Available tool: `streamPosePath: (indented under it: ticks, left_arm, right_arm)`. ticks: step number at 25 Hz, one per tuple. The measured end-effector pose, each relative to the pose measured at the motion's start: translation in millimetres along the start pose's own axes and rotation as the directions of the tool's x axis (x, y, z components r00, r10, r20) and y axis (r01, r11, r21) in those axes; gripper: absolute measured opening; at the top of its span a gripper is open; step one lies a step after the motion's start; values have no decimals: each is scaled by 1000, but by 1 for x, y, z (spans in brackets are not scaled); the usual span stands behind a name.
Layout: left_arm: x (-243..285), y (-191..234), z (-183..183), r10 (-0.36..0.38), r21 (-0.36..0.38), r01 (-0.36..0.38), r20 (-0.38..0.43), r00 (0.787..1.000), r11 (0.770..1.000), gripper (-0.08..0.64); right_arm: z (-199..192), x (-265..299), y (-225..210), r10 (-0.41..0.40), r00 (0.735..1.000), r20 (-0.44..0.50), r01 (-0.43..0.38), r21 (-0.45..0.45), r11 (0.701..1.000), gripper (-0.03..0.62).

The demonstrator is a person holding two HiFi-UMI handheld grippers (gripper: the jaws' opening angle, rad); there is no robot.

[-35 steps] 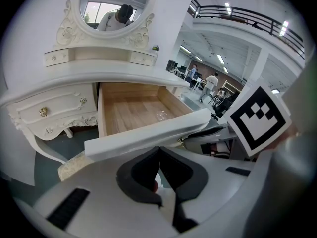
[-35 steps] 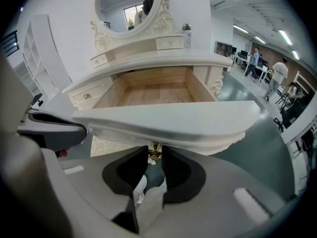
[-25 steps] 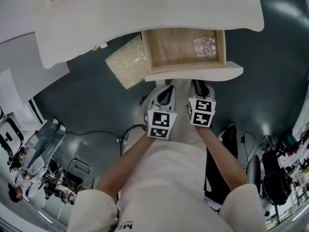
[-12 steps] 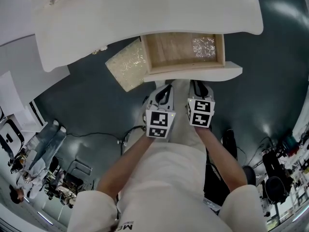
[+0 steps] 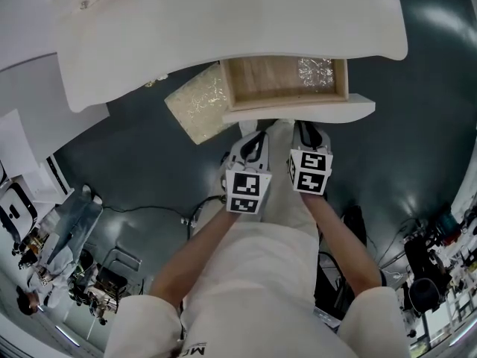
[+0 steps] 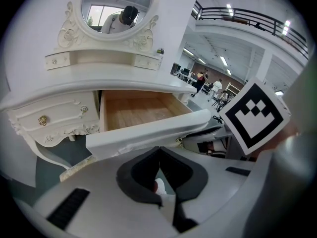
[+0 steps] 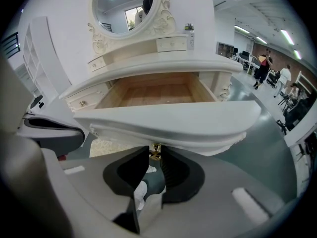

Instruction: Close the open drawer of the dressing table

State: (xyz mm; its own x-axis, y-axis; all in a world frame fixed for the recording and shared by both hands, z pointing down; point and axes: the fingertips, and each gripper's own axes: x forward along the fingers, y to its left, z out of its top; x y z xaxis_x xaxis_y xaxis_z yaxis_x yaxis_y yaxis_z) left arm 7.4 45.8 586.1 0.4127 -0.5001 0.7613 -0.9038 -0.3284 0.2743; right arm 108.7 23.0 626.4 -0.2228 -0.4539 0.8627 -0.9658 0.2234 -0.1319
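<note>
The white dressing table [image 5: 223, 21] has its wooden drawer [image 5: 262, 77] pulled out, its white drawer front [image 5: 298, 111] toward me. In the right gripper view a small gold knob [image 7: 155, 150] under that front sits between the dark pads. My right gripper [image 7: 155, 156] has just been closing and now pinches the knob. In the head view the right gripper [image 5: 307, 131] touches the front's underside. My left gripper [image 5: 256, 139] hangs beside it, just below the front. In its own view the left gripper [image 6: 158, 151] is shut with nothing in it.
A crinkled clear wrapper [image 5: 317, 71] lies in the drawer's right back corner. A speckled beige mat [image 5: 197, 99] lies on the dark floor under the table. Small closed drawers with a gold knob [image 6: 42, 119] flank the opening. Cables and people [image 5: 45, 274] are at lower left.
The drawer has slid a little way in under the table top, so less of its wooden bottom shows. Both grippers stay against the drawer front.
</note>
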Motion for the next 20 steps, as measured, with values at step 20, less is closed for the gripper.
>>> streamPosePath:
  ticks: [20]
  left_arm:
    - [13, 21, 24, 34, -30, -33, 26, 999, 999, 9]
  right_arm:
    - [40, 23, -4, -3, 1000, 21, 3, -1, 1000, 72]
